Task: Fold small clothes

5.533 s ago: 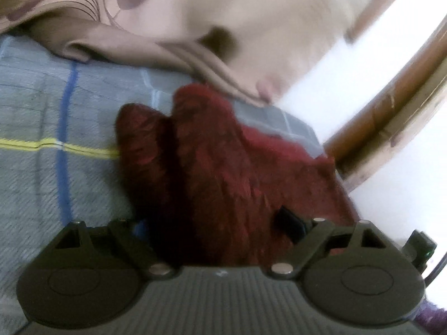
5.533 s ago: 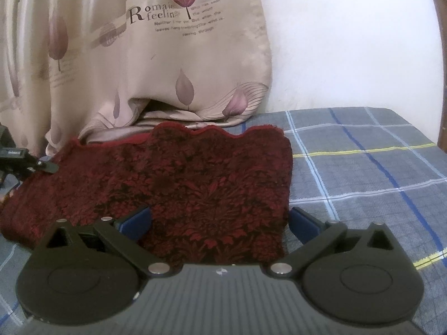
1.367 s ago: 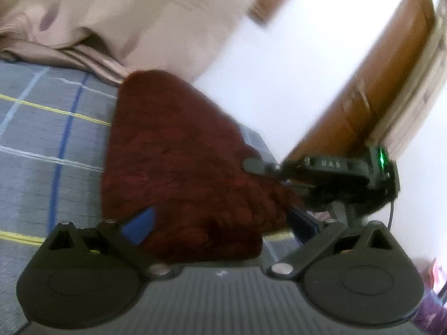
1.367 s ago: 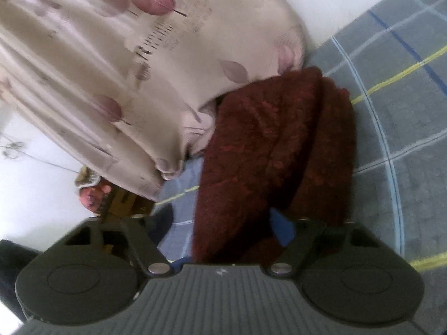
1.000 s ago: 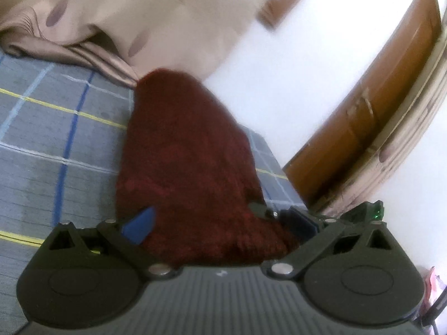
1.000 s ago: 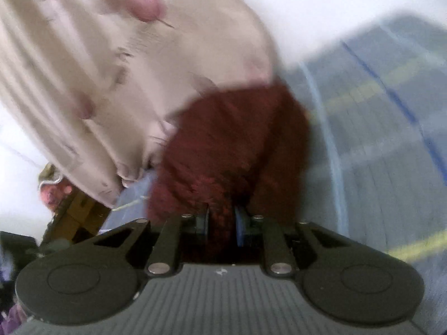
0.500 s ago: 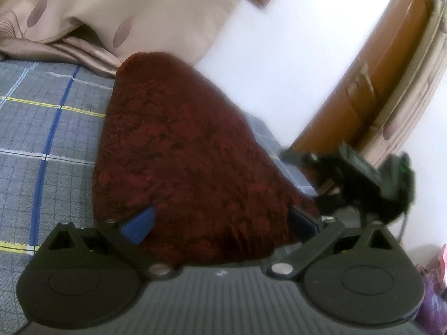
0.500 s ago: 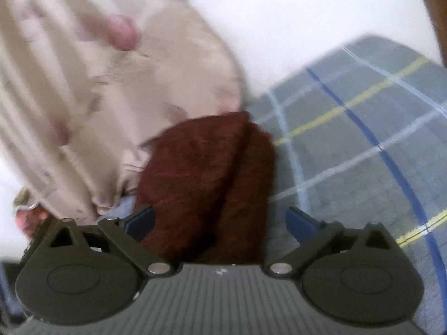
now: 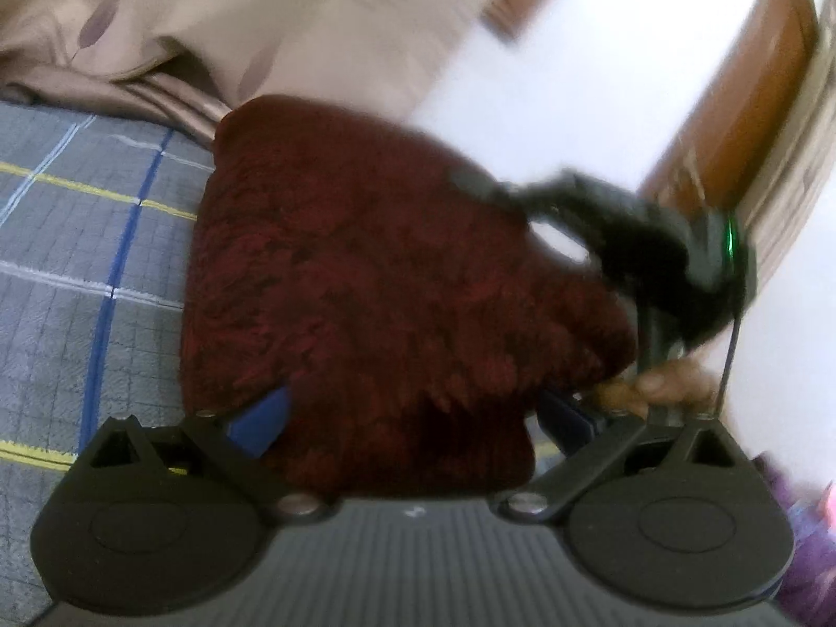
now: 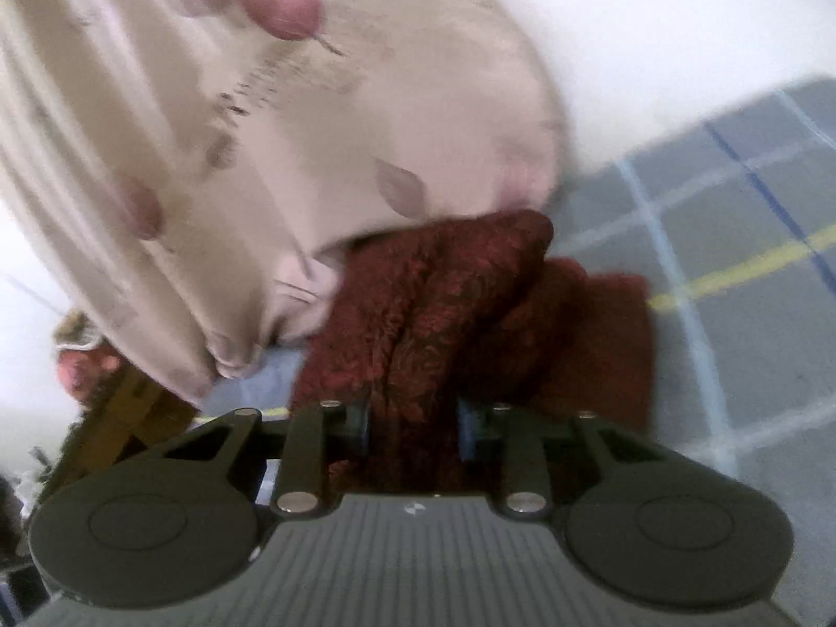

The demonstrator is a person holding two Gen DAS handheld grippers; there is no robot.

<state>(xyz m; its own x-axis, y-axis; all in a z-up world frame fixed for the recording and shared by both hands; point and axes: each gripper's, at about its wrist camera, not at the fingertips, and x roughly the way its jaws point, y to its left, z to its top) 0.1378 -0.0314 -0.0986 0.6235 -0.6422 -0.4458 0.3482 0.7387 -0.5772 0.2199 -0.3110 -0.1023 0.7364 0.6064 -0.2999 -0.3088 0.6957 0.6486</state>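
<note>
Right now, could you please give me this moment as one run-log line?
left gripper: open, straddling dark red cloth | right gripper: shut on cloth bunch | cloth: folded, on plaid bedspread

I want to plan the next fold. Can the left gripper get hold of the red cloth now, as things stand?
Probably yes. The left gripper is open, and the red cloth lies bunched between its fingers with nothing in front. The right gripper already pinches another part, off to the side.
</note>
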